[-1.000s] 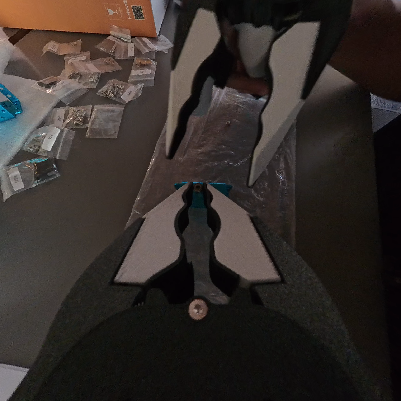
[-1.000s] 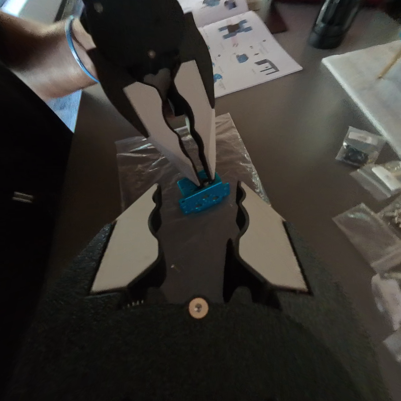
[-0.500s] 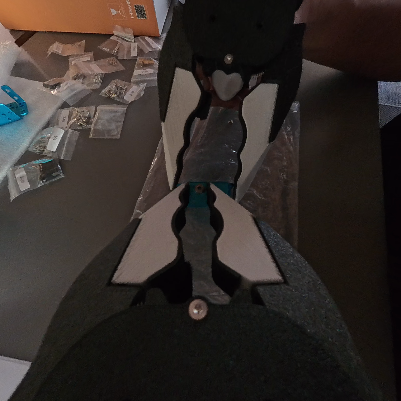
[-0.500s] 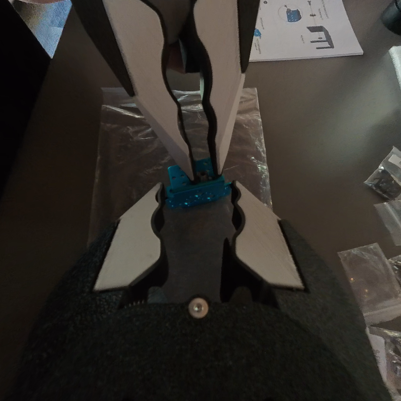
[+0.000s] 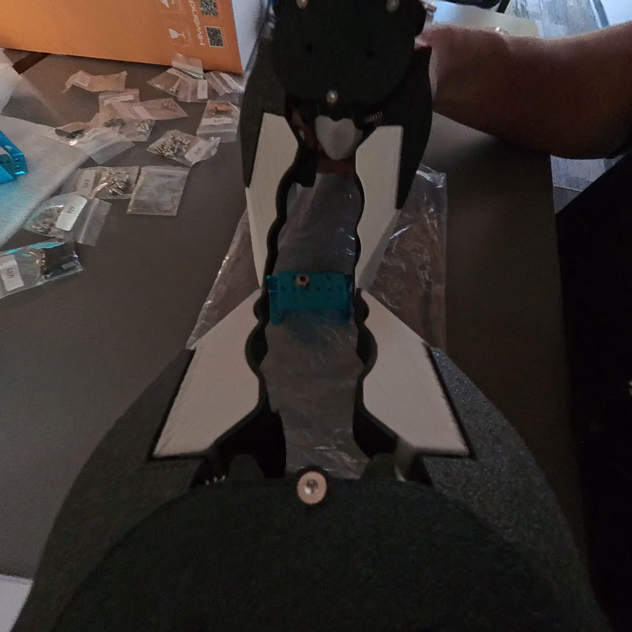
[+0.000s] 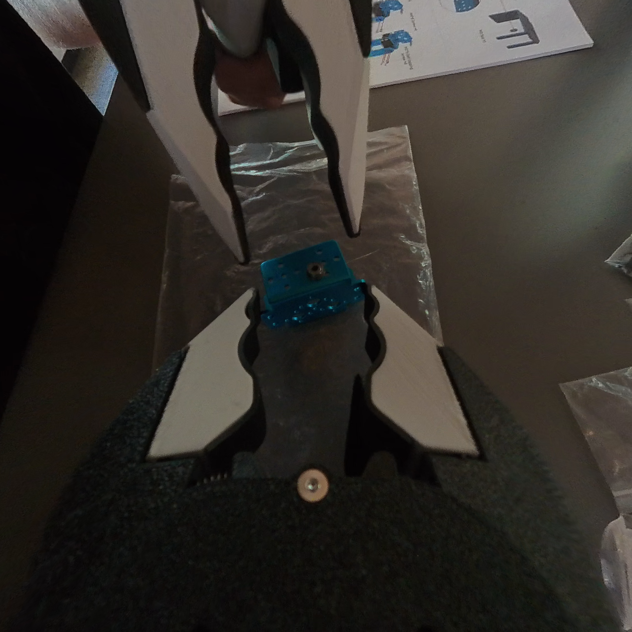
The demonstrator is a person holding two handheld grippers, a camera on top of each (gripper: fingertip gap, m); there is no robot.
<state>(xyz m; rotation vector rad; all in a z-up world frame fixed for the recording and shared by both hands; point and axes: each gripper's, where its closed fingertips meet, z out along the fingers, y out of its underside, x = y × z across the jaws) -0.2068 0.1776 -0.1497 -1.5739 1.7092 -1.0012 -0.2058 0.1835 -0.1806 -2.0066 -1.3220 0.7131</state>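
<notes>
Grippers meet nose to nose over one small part. It's a blue bracket, metal w/ lots of little holes, and it sits on a clear plastic bag that lies flat on the dark bench. A small nut sticks up from the top of the bracket, near the middle.

The right gripper is the closest one. Its jaws are partway apart, w/ one tip at each end of the bracket, right up against it. Can't tell if they're squeezing it or only standing beside it. The bracket looks flat on the bag, not lifted.

The left gripper comes in from the other side, pointing back at the right one. Its jaws are spread wide and hold nothing. In the right wrist view its tips hang just past the bracket's far edge, not touching it. In its own view the bracket shows btwn its tips.

Other stuff: lots of small bags of screws lie on the bench to one side, by an orange box. One more blue part sits at the edge of the left wrist view. A white booklet w/ drawings lies beyond the plastic bag. A person's arm reaches in behind the right gripper.
</notes>
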